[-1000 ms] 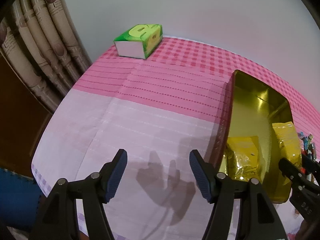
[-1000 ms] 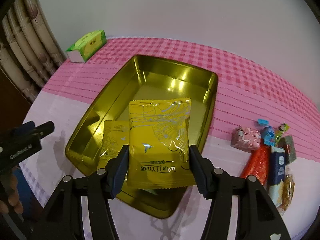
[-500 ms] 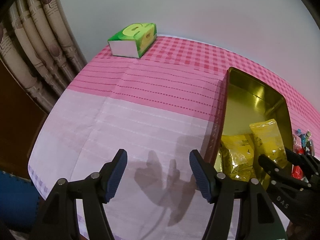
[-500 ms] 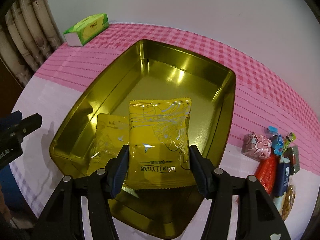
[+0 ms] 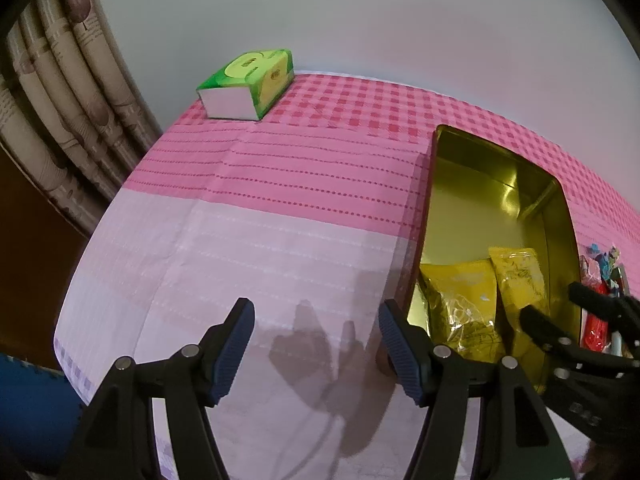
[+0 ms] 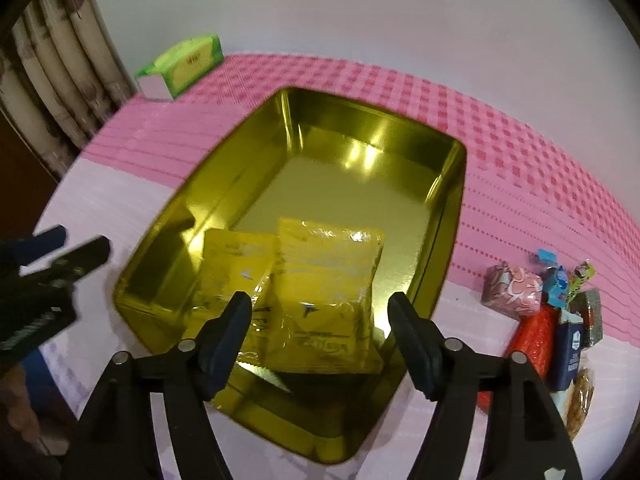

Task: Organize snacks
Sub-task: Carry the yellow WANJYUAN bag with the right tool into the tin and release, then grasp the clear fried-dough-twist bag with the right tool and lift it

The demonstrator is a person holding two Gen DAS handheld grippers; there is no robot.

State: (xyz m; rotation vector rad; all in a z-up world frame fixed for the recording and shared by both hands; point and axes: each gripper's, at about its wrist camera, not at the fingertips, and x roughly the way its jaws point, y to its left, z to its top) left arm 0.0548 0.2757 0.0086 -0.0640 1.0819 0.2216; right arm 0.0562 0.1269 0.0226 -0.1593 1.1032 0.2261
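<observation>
Now my right hand-held gripper [image 6: 320, 334] is releasing — its jaws are opening, and the yellow snack packet [image 6: 326, 300] lies between them, no longer pinched, beside a second yellow packet [image 6: 236, 268] at the near end of the gold tin [image 6: 372, 128]. My left hand-held gripper [image 5: 316, 346] hangs unclenched over the bare worktop [image 5: 240, 272] near its front edge, holding nothing. To finish the step well, I judge that I should spread the jaws fully clear of the packet, then lift straight up — dragging sideways would likely shift both packets. Remaining snacks [image 6: 556, 316] wait on the worktop's right side, just beside the tin.
</observation>
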